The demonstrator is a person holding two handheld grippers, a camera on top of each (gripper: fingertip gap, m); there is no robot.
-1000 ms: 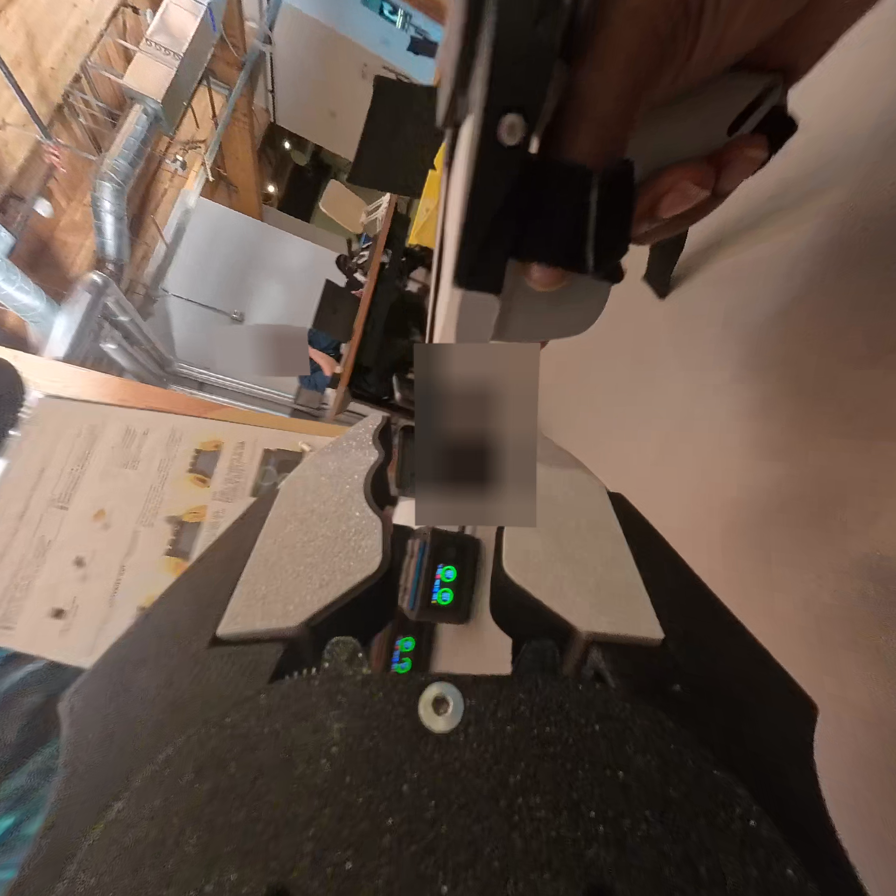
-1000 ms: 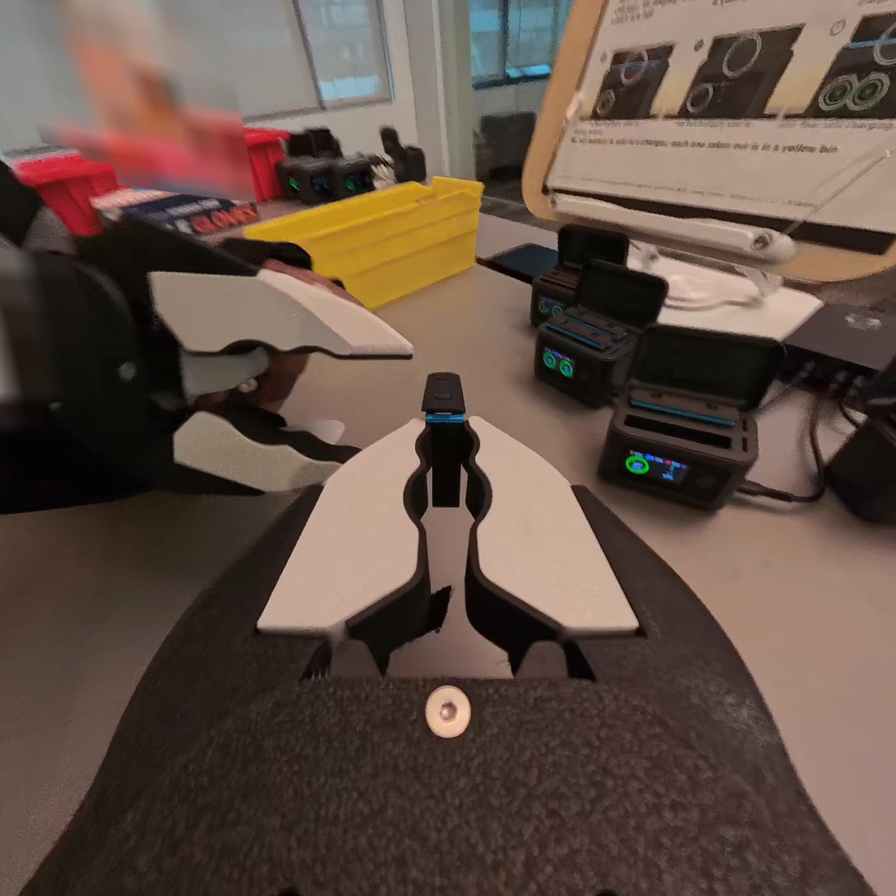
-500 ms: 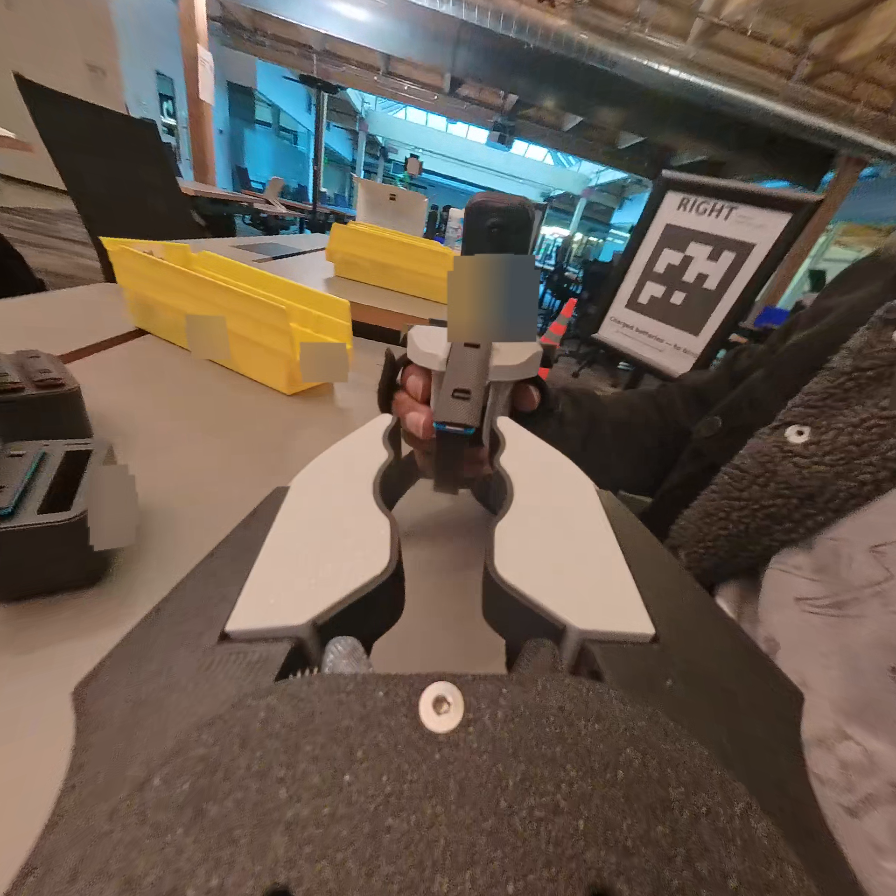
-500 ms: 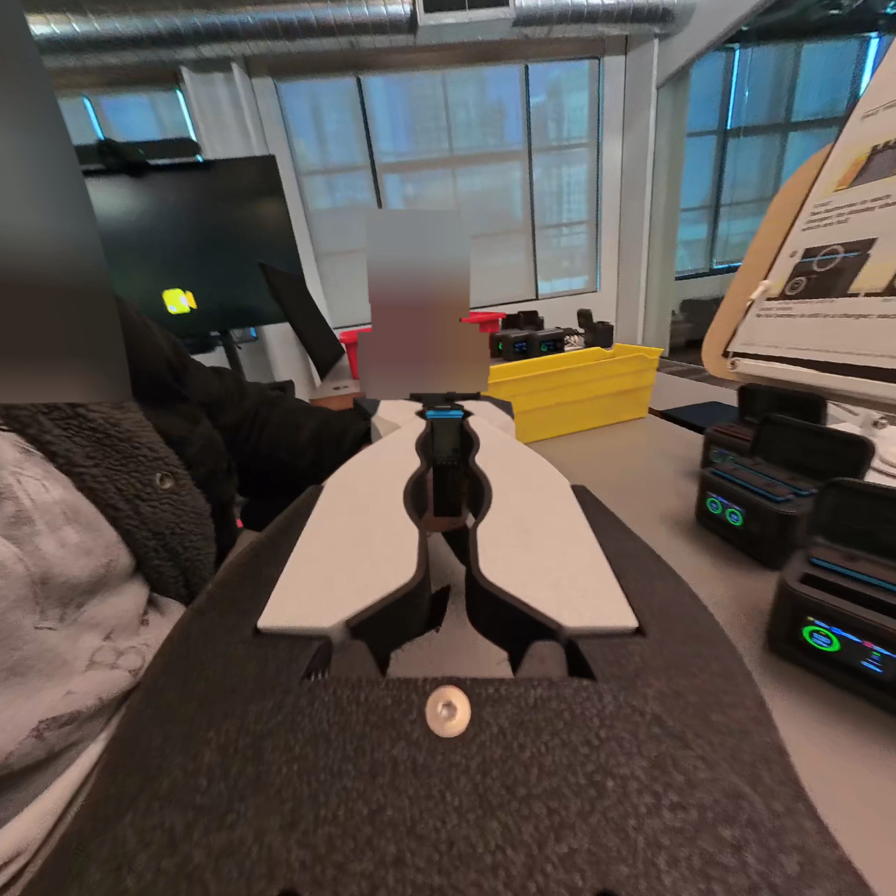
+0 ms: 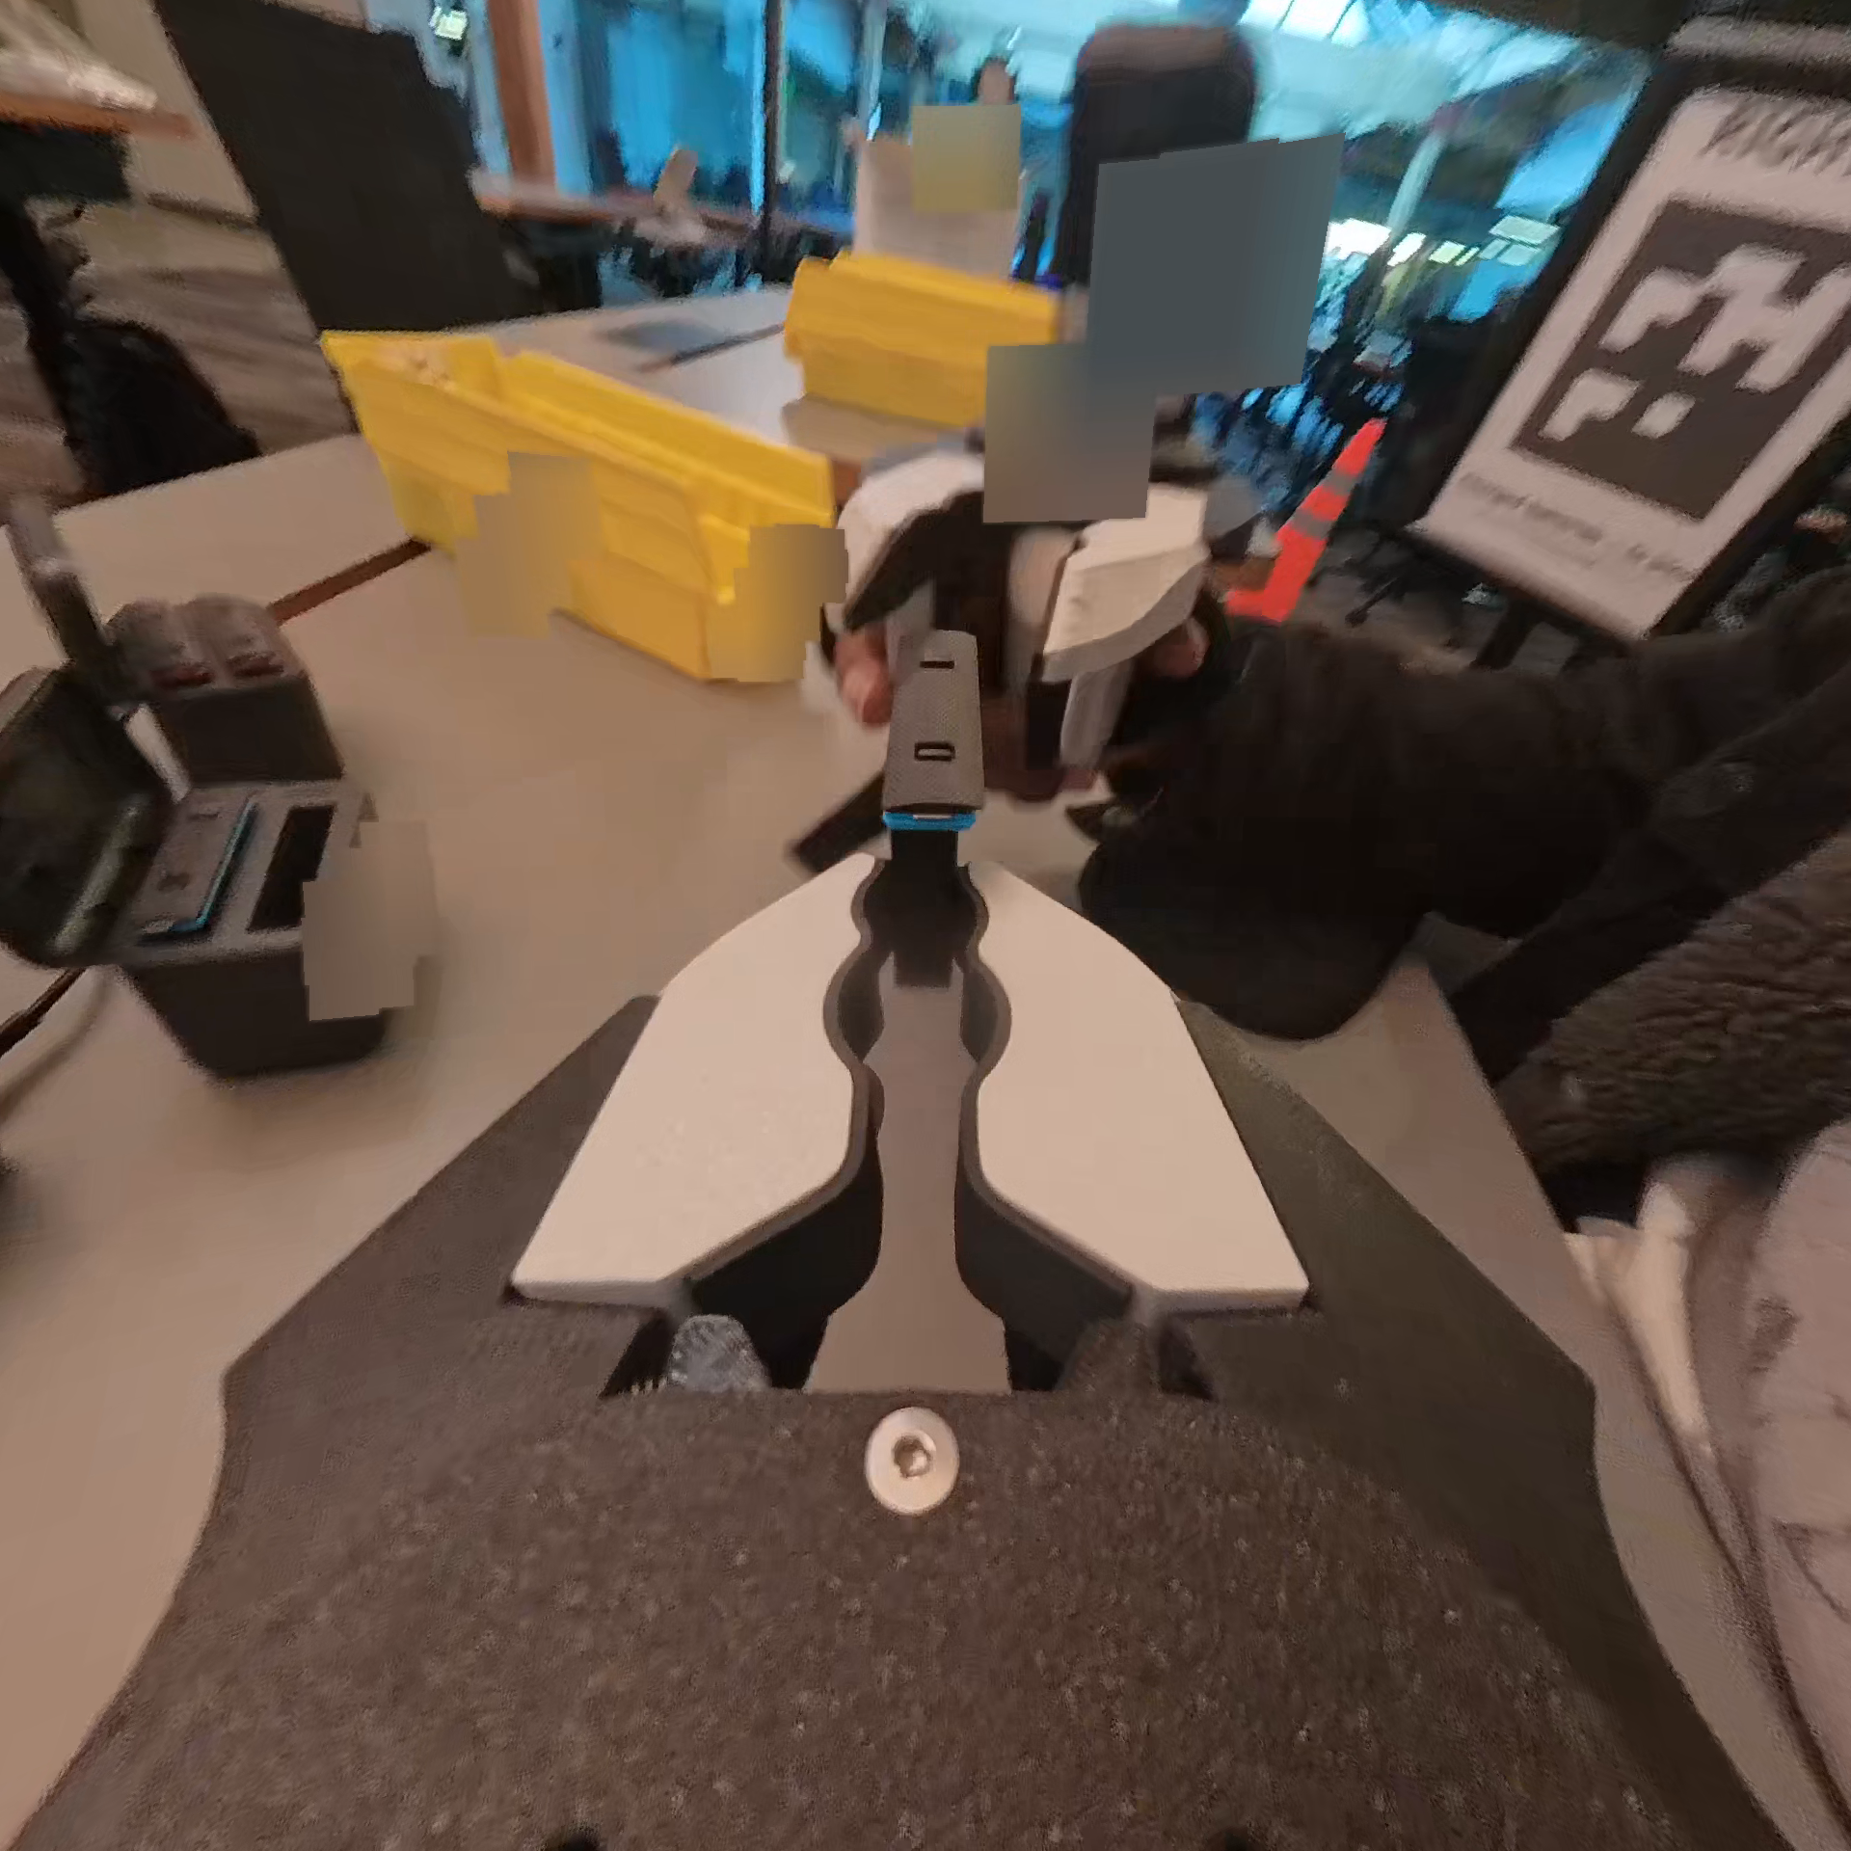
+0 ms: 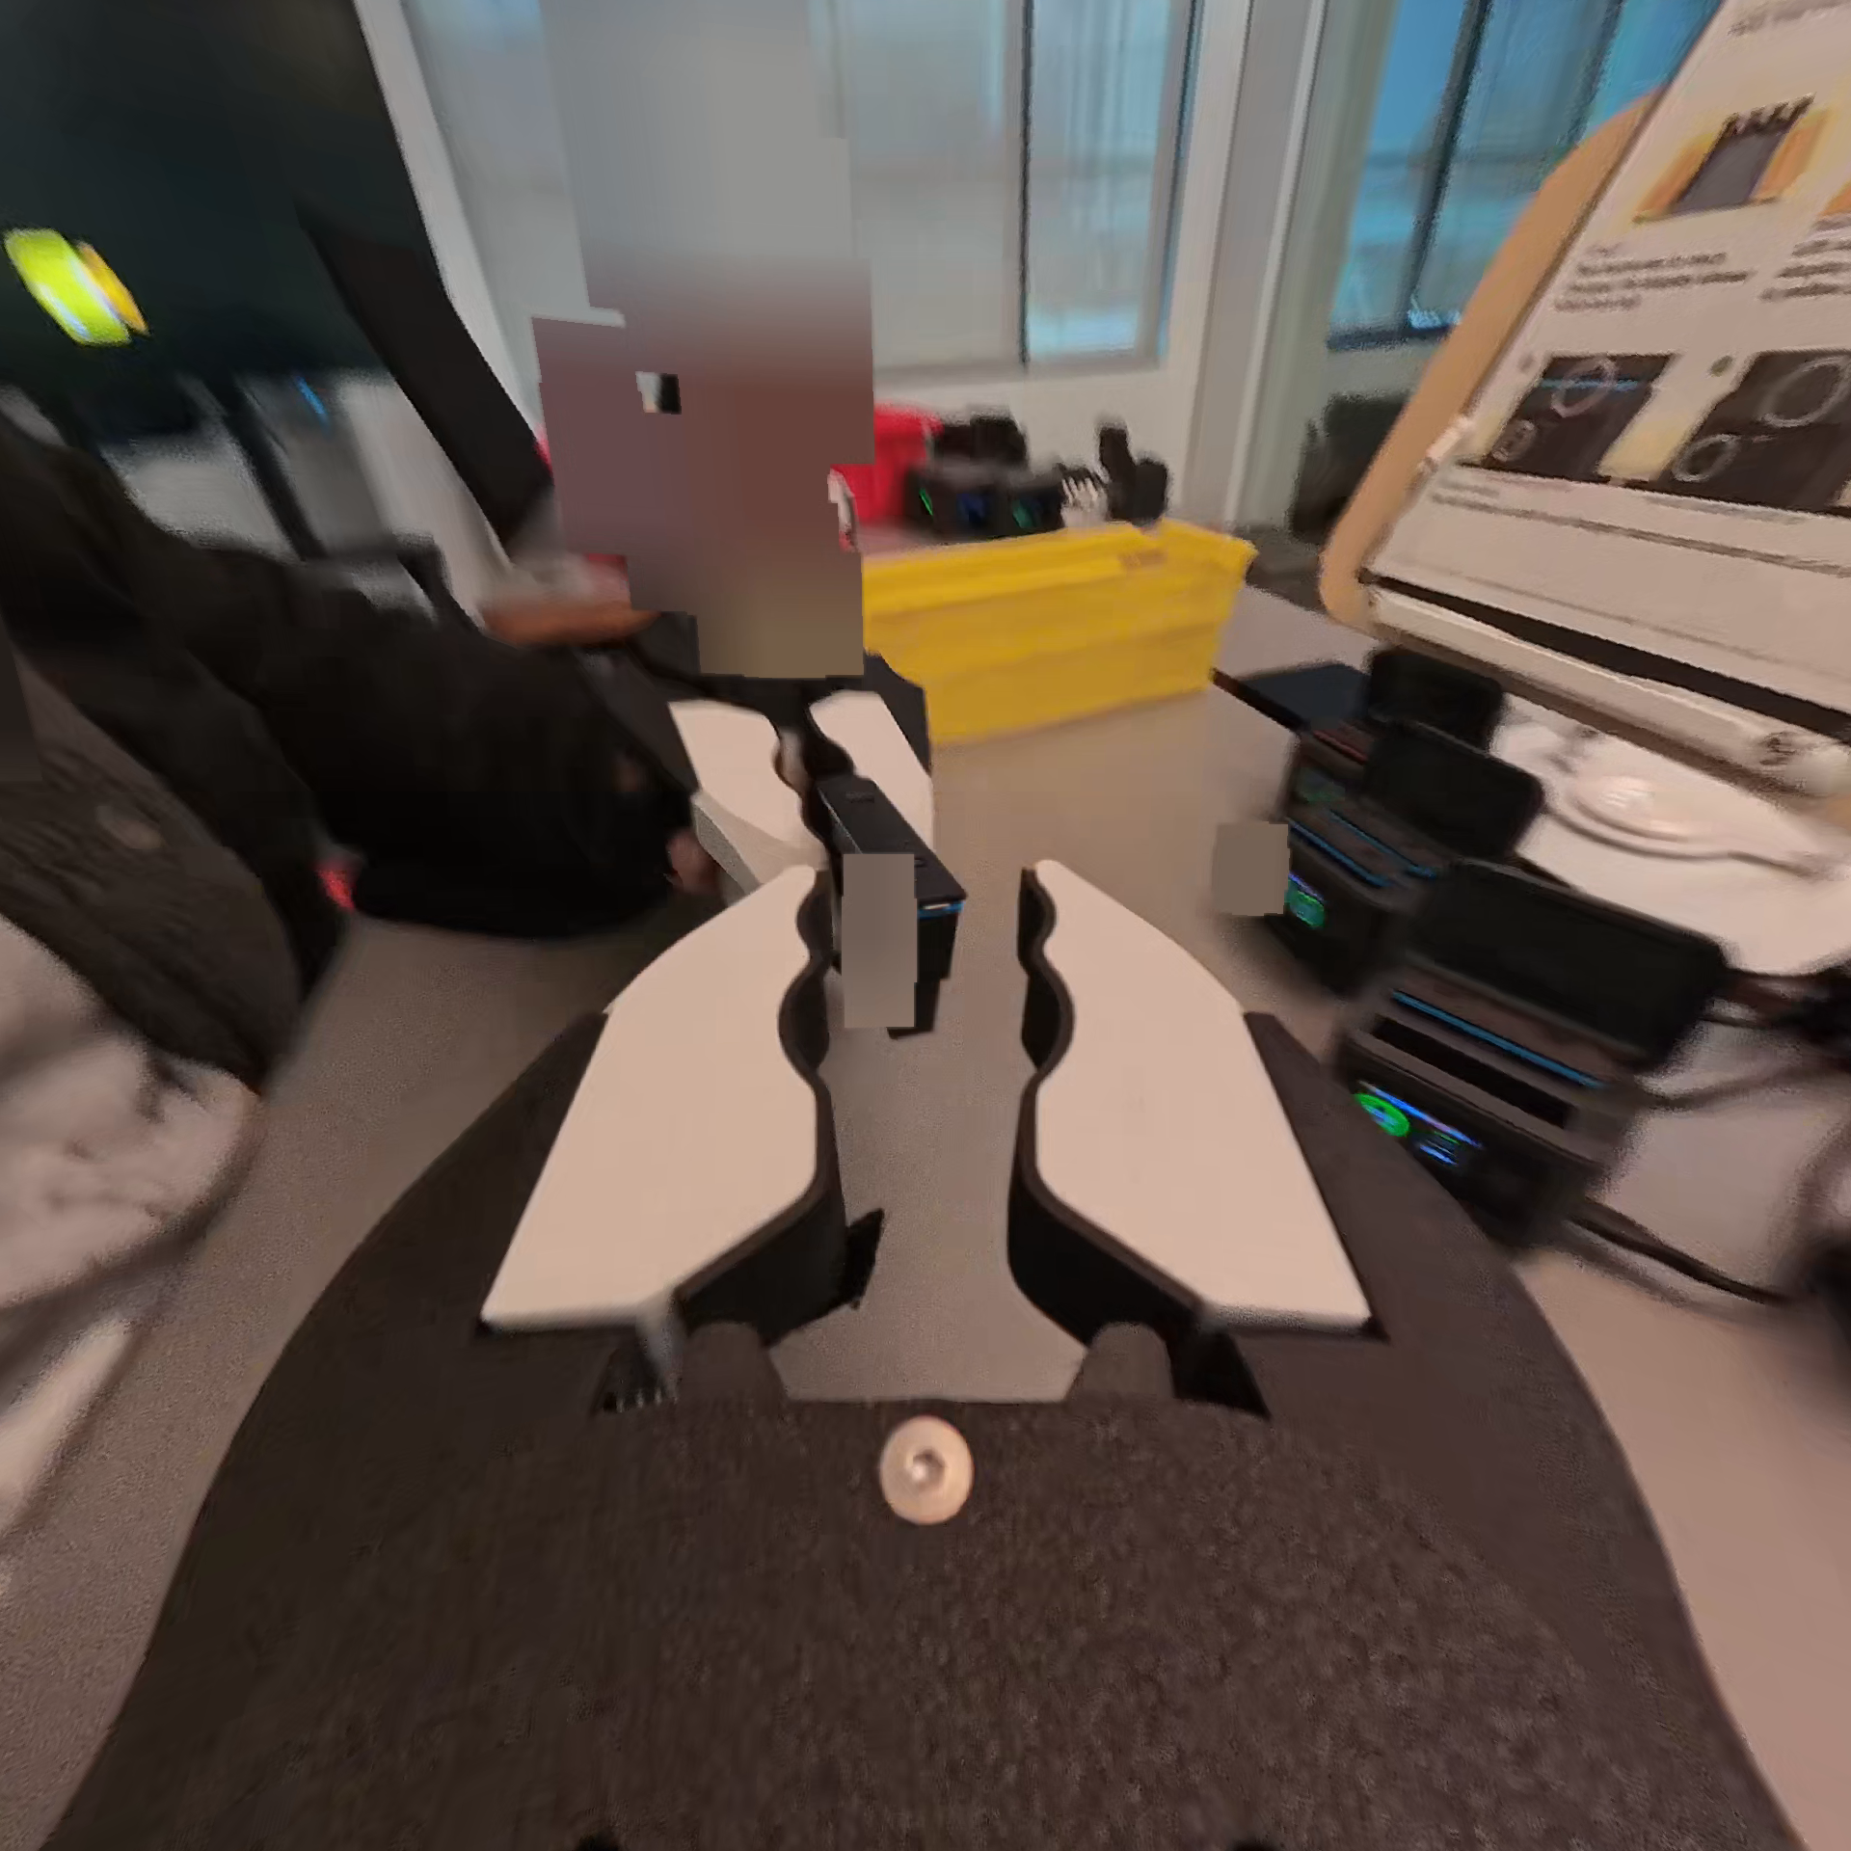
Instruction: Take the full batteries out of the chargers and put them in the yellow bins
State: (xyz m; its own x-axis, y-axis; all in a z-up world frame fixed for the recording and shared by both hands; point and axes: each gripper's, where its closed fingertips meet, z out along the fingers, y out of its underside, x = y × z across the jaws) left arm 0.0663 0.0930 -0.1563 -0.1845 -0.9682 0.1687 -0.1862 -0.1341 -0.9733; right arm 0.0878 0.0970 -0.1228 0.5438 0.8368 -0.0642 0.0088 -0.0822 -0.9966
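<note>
Now the left gripper (image 5: 919, 881) is pinching a dark battery (image 5: 934, 746) by its lower end at the centre of the left wrist frame — the battery juts forward past the fingertips, a blue band just above them. Opposite, the right gripper (image 6: 921, 881) stands spread, gripping nothing; the battery (image 6: 901, 901) shows between its fingertips, nearer the left one. Yellow bins (image 5: 591, 481) sit in the upper left of the left view, an open charger (image 5: 210, 901) at the left edge — more chargers (image 6: 1482, 1062) line the right view's right side.
</note>
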